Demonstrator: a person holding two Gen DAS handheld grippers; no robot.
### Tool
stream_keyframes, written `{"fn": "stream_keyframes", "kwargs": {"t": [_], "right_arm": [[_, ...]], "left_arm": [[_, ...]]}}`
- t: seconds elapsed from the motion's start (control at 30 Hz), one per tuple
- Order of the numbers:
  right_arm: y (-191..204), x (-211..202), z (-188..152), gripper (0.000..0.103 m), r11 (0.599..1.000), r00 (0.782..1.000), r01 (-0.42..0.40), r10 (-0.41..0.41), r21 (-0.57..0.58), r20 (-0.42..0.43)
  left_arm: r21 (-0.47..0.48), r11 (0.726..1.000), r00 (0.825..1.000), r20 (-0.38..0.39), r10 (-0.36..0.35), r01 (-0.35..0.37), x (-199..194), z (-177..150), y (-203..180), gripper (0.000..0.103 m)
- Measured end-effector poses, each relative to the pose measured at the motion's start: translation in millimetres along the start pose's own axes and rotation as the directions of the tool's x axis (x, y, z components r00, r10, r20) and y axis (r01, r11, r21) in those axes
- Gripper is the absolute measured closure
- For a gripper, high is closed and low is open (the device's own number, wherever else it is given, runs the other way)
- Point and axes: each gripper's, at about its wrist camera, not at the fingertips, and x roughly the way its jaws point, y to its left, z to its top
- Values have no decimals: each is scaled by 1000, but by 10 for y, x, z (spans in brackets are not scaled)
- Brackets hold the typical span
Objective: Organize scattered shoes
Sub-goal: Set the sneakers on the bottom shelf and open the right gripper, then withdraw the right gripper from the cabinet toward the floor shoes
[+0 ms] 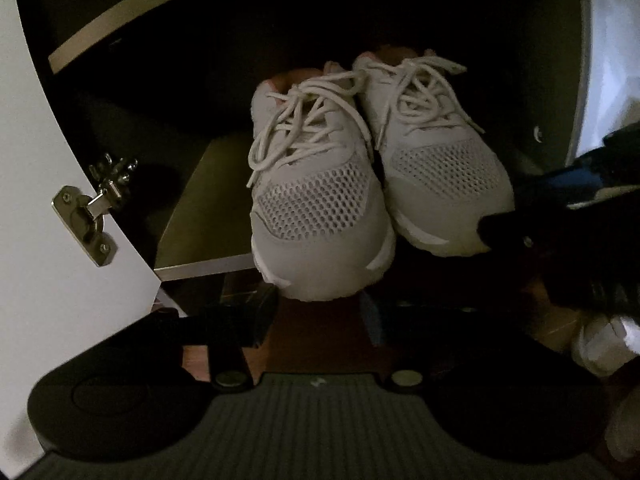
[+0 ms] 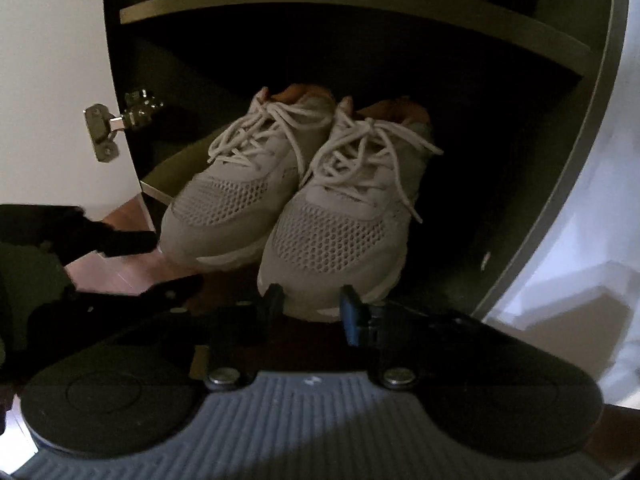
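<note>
Two white mesh sneakers stand side by side on the bottom shelf of a dark cabinet, toes toward me. The left sneaker (image 1: 316, 208) (image 2: 224, 216) overhangs the shelf edge just past my left gripper (image 1: 316, 314), whose jaws are open and empty below its toe. The right sneaker (image 1: 444, 184) (image 2: 336, 240) sits right in front of my right gripper (image 2: 312, 306), whose open fingers flank its toe without closing on it. The right gripper's black finger also shows in the left wrist view (image 1: 520, 228) beside the right sneaker's toe.
The cabinet's white door (image 1: 44, 240) stands open at left with a metal hinge (image 1: 86, 220) (image 2: 104, 136). An upper shelf (image 2: 320, 12) holds more shoes. The cabinet's right wall (image 2: 576, 168) curves close. Reddish wood floor (image 2: 120, 272) lies below.
</note>
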Motion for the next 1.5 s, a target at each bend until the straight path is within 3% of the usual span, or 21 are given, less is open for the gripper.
{"fn": "stream_keyframes", "kwargs": {"t": [0.43, 0.67, 0.8, 1.33, 1.43, 1.5], "right_arm": [[50, 1, 65, 78, 999, 1000, 17, -17, 44, 6], [75, 48, 53, 77, 998, 998, 55, -56, 39, 15], [94, 102, 55, 77, 997, 998, 64, -65, 37, 17], [173, 213, 30, 73, 997, 997, 73, -73, 20, 16], [96, 132, 46, 73, 997, 999, 54, -54, 50, -3], [34, -66, 62, 65, 997, 1000, 8, -9, 79, 1]], "left_arm": [[74, 997, 1000, 18, 19, -20, 261, 131, 21, 52], [41, 998, 998, 2, 56, -56, -168, -48, -185, 52], [15, 996, 996, -8, 91, -91, 212, -76, -174, 51], [23, 988, 988, -26, 151, -150, 490, 9, -226, 51], [29, 985, 983, -60, 174, -172, 305, 5, -236, 50], [34, 985, 982, -76, 174, -172, 148, -11, -247, 48]]}}
